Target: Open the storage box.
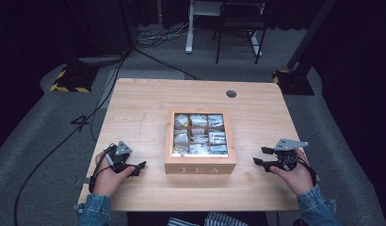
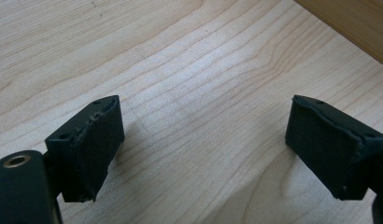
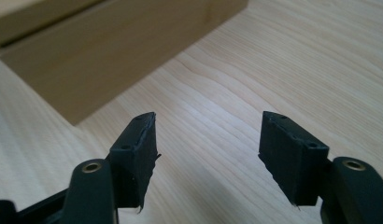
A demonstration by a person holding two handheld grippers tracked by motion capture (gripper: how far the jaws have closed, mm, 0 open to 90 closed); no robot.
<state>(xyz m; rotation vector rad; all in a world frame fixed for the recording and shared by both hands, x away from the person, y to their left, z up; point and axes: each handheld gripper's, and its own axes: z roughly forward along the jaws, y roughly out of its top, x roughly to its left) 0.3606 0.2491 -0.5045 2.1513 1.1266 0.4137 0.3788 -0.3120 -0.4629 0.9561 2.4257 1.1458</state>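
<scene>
Denim sleeves meet hands holding the black left tool (image 1: 140, 167) and right tool (image 1: 260, 156), each grey-plated and cabled.

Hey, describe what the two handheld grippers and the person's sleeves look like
Both grippers are black with two blocky, dark-padded jaws. The left gripper and right gripper each carry a grey three-cornered plate on top, and a black cable trails from the left one. Brass-coloured rivets show near the jaw bases. The person wears blue denim sleeves.

Recording lab: black curtains (image 1: 36, 28); floor cables (image 1: 111, 80); hazard-taped stand bases (image 1: 71, 80); grey carpet (image 1: 351, 141).
</scene>
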